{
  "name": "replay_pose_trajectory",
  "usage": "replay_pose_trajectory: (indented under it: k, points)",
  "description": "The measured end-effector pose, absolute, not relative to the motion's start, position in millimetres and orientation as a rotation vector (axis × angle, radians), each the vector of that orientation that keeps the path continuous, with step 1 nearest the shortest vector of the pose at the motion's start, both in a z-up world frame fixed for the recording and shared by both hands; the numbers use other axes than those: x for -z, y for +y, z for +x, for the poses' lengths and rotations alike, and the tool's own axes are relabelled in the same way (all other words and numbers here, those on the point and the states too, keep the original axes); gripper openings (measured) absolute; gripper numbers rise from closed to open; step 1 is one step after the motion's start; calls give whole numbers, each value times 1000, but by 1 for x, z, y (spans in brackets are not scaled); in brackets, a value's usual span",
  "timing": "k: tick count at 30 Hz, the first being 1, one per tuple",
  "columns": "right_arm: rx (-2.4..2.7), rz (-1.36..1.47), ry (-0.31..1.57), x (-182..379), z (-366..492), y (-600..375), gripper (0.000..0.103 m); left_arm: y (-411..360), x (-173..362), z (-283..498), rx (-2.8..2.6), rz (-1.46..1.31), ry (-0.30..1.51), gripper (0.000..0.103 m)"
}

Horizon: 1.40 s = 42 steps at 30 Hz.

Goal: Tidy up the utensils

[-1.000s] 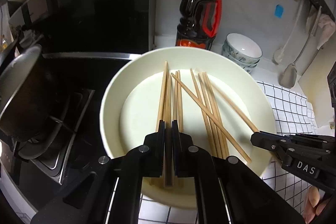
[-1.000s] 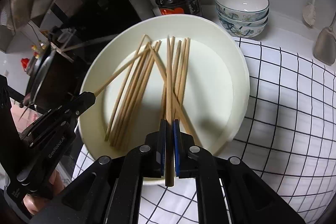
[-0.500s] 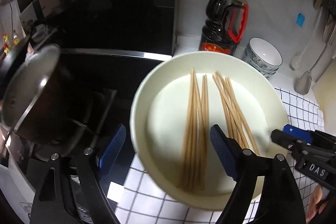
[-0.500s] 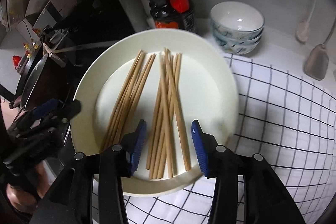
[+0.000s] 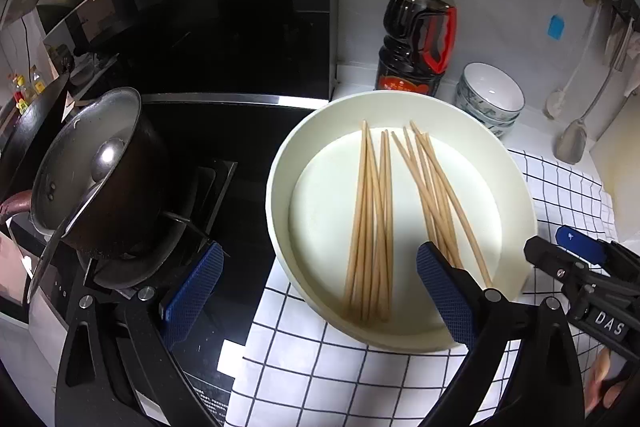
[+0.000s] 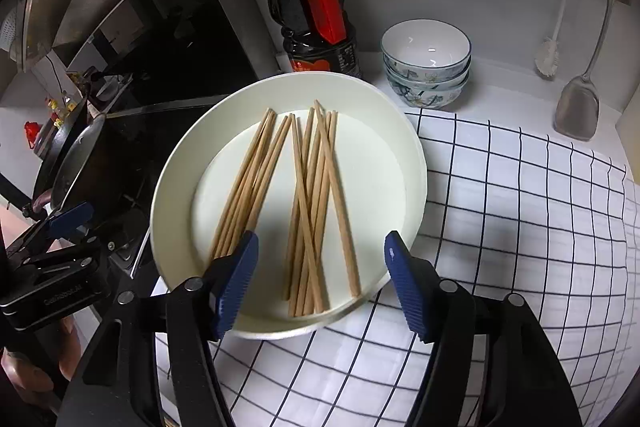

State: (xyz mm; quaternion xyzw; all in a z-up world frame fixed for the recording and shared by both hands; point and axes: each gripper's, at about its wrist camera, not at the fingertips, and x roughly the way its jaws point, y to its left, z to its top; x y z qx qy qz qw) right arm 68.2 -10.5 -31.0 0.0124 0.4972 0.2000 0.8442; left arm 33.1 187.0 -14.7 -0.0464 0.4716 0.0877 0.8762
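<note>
A: Where are your chopsticks?

B: In two bundles on the plate, just ahead of your fingers.

A: Holding any?

B: No. Left gripper and right gripper have just been opening; nothing sits between them. Little remains.

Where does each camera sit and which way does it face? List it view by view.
Left wrist: on the left gripper, angled down at the plate of chopsticks; its open fingers show, with the right gripper and fingertips at right.
Right wrist: on the right gripper, angled down at the same plate; its open fingers, left gripper and a hand at left.
Shared: plate, chopsticks, soy sauce bottle, stacked bowls, checked cloth.
</note>
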Motion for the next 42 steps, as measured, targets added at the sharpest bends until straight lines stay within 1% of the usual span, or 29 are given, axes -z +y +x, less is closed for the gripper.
replay_pose_trajectory:
  k: [19, 28, 42]
  points:
    - [-399, 5, 1018, 12, 42, -16, 68, 169, 0, 11, -188, -71, 985, 96]
    - [-393, 6, 1019, 8, 37, -18, 68, 171, -2, 9, -187, -117, 1012, 97]
    - [-393, 10, 1019, 6, 36, -19, 68, 167, -5, 7, -217, -72, 1002, 97]
